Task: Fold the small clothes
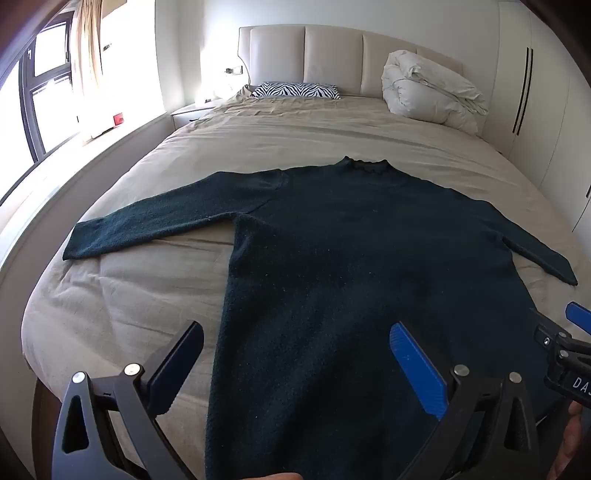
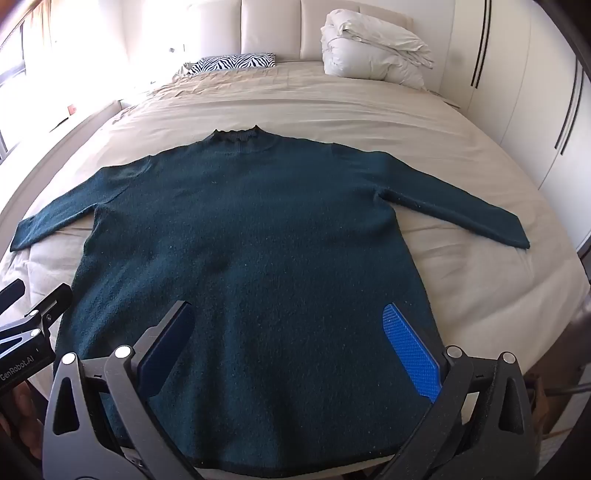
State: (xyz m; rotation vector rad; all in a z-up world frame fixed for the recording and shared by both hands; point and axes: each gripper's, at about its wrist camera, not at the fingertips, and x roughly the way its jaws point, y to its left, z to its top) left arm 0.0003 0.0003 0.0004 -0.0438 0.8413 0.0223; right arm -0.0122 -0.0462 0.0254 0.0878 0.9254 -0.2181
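The dark teal knitted long-sleeved sweater (image 2: 251, 236) lies flat and unfolded on the beige-sheeted bed (image 2: 369, 110), sleeves spread, so every fold remains, while the left tongs (image 1: 295, 365) and right tongs (image 2: 291, 350) hover above its hem, both spread wide and empty.

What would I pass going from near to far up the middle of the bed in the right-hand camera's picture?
Right gripper, open → dark green sweater, spread flat → its ruffled collar → bare stretch of beige bed cover → zebra-print pillow → padded headboard.
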